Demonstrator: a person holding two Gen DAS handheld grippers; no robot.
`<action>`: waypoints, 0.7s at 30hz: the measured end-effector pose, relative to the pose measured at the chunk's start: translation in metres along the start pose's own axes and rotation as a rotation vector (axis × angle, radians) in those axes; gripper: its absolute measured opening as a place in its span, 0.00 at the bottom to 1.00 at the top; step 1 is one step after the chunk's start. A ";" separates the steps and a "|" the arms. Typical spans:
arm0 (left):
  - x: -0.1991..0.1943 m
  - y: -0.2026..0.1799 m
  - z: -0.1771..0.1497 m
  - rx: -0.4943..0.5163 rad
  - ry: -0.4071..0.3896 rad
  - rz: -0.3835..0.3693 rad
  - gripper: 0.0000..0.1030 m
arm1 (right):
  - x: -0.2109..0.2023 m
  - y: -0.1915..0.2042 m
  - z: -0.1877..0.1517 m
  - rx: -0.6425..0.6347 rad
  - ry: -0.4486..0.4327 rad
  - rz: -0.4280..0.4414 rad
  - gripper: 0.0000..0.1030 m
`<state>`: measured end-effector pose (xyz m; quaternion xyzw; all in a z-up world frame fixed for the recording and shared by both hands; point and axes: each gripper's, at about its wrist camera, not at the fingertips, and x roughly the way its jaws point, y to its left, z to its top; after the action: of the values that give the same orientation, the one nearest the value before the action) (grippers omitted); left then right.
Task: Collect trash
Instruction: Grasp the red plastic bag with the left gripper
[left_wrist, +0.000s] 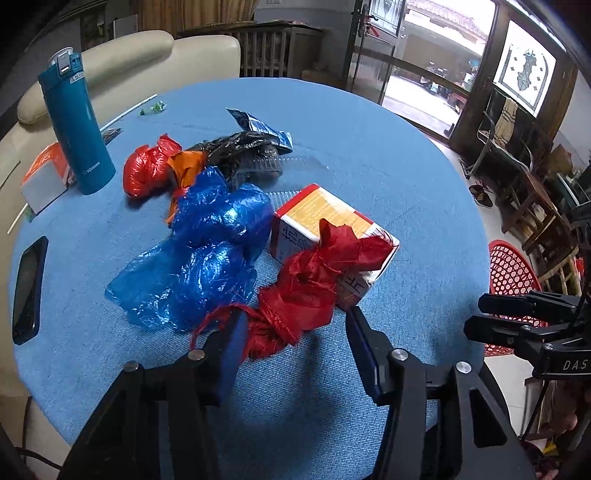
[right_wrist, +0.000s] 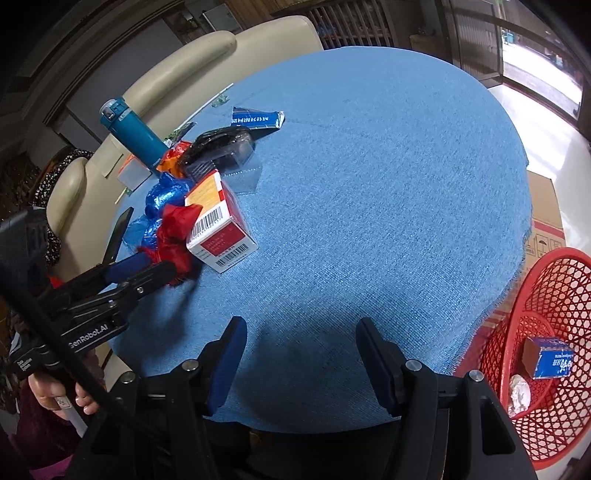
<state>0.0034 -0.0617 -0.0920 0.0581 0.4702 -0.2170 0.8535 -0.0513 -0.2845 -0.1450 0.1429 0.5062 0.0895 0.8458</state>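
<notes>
A pile of trash lies on the round blue table (left_wrist: 388, 155): a red mesh bag (left_wrist: 310, 284), a red-and-white carton (left_wrist: 325, 218), a blue plastic bag (left_wrist: 207, 251), a red bag (left_wrist: 147, 170), a black bag (left_wrist: 240, 151) and a blue wrapper (left_wrist: 258, 125). My left gripper (left_wrist: 295, 325) is open, its fingers on either side of the red mesh bag's near end. My right gripper (right_wrist: 299, 332) is open and empty over bare table, right of the pile. A red mesh basket (right_wrist: 546, 332) beside the table holds a blue box (right_wrist: 550, 358) and a foil ball (right_wrist: 519, 395).
A teal flask (left_wrist: 77, 129) stands at the table's far left beside an orange-white box (left_wrist: 44, 177). A black phone (left_wrist: 27, 291) lies at the left edge. A cream sofa (left_wrist: 147, 55) is behind. A cardboard box (right_wrist: 546, 218) sits on the floor.
</notes>
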 end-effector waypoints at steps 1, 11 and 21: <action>0.000 0.000 0.000 0.003 -0.001 -0.002 0.49 | 0.000 0.000 0.000 -0.001 0.000 0.001 0.63; 0.002 0.007 0.000 -0.023 0.005 -0.045 0.22 | 0.002 0.004 -0.001 -0.010 0.005 0.001 0.63; -0.001 0.013 -0.001 -0.065 -0.001 -0.042 0.14 | 0.002 0.003 -0.001 -0.006 0.002 0.004 0.63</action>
<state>0.0070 -0.0495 -0.0929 0.0205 0.4777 -0.2194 0.8504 -0.0514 -0.2809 -0.1461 0.1414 0.5064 0.0927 0.8455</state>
